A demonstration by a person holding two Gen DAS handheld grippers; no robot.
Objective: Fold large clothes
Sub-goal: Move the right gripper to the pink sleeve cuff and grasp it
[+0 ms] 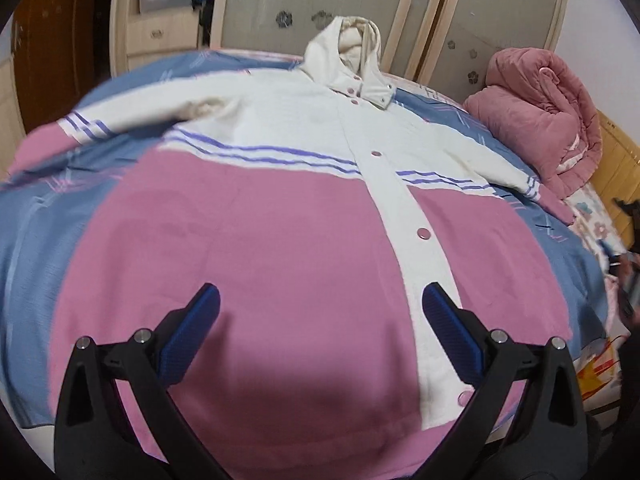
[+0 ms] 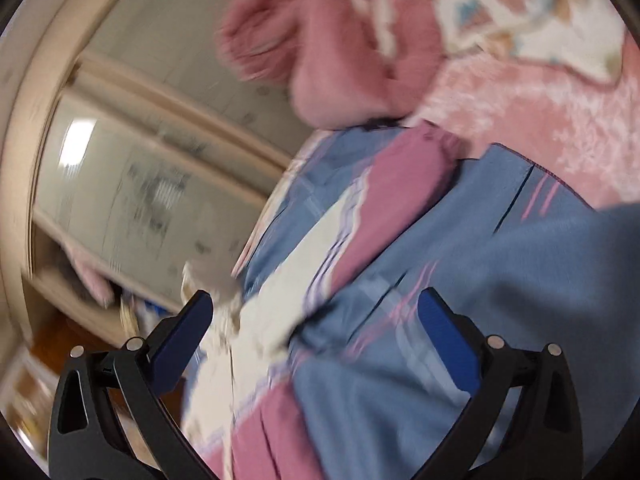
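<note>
Both grippers, left [image 1: 320,300] and right [image 2: 316,308], hover spread over the jacket [image 1: 280,220]

The left wrist camera looks down from close above the jacket's [image 1: 280,220] hem, facing toward its hood and the wardrobe [image 1: 400,20]. The blurred, tilted right wrist camera views the jacket's sleeve. Both show the blue bedsheet [image 1: 36,220] and pink quilt [image 1: 540,120].

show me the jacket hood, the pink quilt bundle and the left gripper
jacket hood [image 1: 347,46], left wrist view, on the white outer cloth of the hood.
pink quilt bundle [image 1: 536,120], left wrist view, on the middle of the rolled bundle.
left gripper [image 1: 320,312], left wrist view, midway between its open blue fingertips.
</note>
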